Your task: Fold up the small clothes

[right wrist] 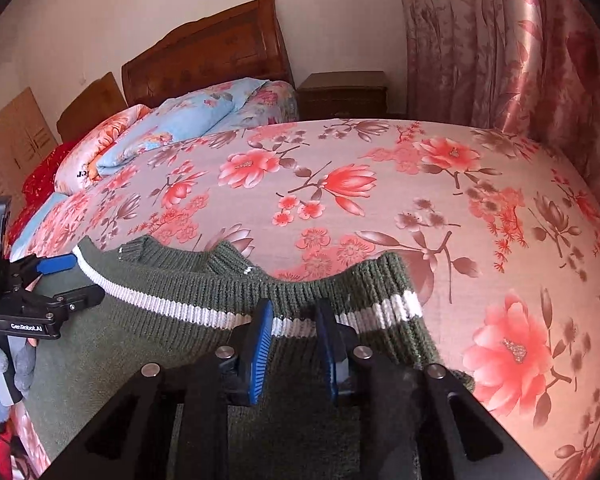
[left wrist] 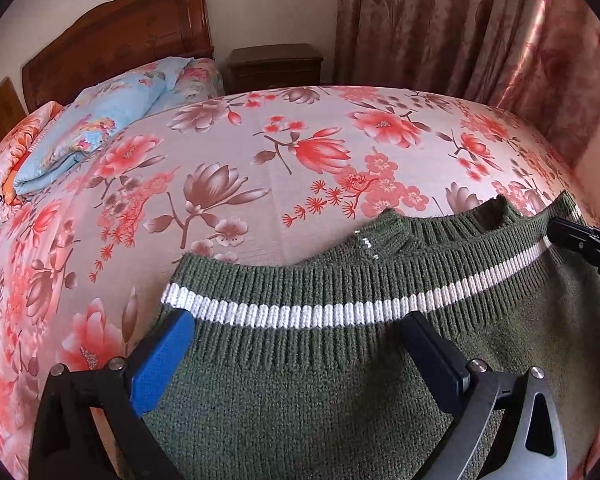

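A bed [left wrist: 300,184] covered in a pink floral sheet fills both views, with a carved wooden headboard [left wrist: 116,36] at eleven o'clock, floral curtains [left wrist: 480,28] at one o'clock and a dark nightstand [left wrist: 276,66] between them at twelve. Folded bedding, a light blue quilt [left wrist: 100,120] beside an orange floral one, is stacked under the headboard. The green knitted sweater [left wrist: 300,392] lies on the near part of the bed at six o'clock in both views, its ribbed band with one white stripe [left wrist: 300,314] running across, and more ribbed edges bunched just beyond it. The left tool [left wrist: 300,344] stands with its jaws wide apart over the sweater's left end, one blue pad at seven o'clock and the other at five, nothing pinched between them; in the right wrist view it sits at nine o'clock, held by a hand in a grey glove [right wrist: 4,364]. The right tool [right wrist: 294,320] has its blue pads narrowly spaced, closed on a raised fold of the striped band near the sweater's right end.
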`<state>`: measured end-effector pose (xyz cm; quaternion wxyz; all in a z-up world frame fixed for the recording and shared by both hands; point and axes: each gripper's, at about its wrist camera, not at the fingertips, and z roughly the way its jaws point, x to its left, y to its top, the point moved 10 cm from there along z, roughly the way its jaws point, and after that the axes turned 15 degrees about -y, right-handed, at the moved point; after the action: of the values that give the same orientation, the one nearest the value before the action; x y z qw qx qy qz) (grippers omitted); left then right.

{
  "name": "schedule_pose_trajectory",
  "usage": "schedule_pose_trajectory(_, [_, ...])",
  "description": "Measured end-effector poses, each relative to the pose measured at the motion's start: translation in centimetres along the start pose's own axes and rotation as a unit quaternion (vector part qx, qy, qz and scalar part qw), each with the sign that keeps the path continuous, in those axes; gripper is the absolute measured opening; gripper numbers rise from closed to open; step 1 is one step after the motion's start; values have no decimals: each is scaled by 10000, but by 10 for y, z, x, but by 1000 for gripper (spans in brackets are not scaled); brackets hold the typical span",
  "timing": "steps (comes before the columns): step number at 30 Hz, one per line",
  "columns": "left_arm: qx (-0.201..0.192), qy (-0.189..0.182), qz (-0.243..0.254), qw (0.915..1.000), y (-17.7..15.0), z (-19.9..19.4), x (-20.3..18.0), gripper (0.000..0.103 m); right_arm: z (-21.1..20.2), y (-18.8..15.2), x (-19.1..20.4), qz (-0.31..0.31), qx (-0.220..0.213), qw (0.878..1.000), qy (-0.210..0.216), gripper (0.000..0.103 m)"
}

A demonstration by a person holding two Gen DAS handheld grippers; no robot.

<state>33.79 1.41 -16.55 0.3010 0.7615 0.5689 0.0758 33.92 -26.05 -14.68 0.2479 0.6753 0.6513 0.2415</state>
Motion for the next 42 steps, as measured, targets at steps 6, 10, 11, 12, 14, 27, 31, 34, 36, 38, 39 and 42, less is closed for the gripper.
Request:
schedule_pose_trajectory(6, [-13,-15,-11,10000,0,-1,1,103,-10,1,-44,1061,7,9943,-89,21])
schedule_pose_trajectory(10, [-13,39,-4,10000,1,0,0,103,-50,-15,-34,943,-170,9951,-259,24])
schedule_pose_trajectory(11, [-16,43,-7,10000,1,0,0,103,-61,-21,-18,657,-245,9974,-192,24])
schedule_pose_trajectory(12, [-19,51,-1,10000,1,0,0,103,-72,-27,1,302,-342,9988,-148,24])
schedule_pose_trajectory(14, [-25,56,-4,10000,0,-1,0,103,-85,-40,36,-342,-524,9979,-161,24])
schedule_pose_trajectory(27, [-57,113,12,9999,0,-3,1,103,-100,-118,-2,-1071,-202,9924,-570,24])
schedule_pose_trajectory(31, [-73,349,118,9993,-1,-6,-1,103,-135,-142,-56,-9,-42,9994,-331,29])
schedule_pose_trajectory(34, [-224,572,142,9980,-5,-23,-8,103,-148,-167,-82,1004,350,9941,216,67])
schedule_pose_trajectory(36, [-541,53,153,9984,-13,-46,-36,103,-148,-179,-85,1378,516,9873,604,70])
schedule_pose_trajectory(38, [-731,-47,362,9967,-28,-68,-60,103,-143,-188,-81,1601,680,9811,849,70])
schedule_pose_trajectory(39, [-757,91,510,9958,-37,-76,-66,103,-139,-191,-77,1669,759,9786,933,70])
schedule_pose_trajectory(42, [-599,152,649,9960,-66,-85,-76,103,-134,-193,-67,1797,797,9733,1188,70])
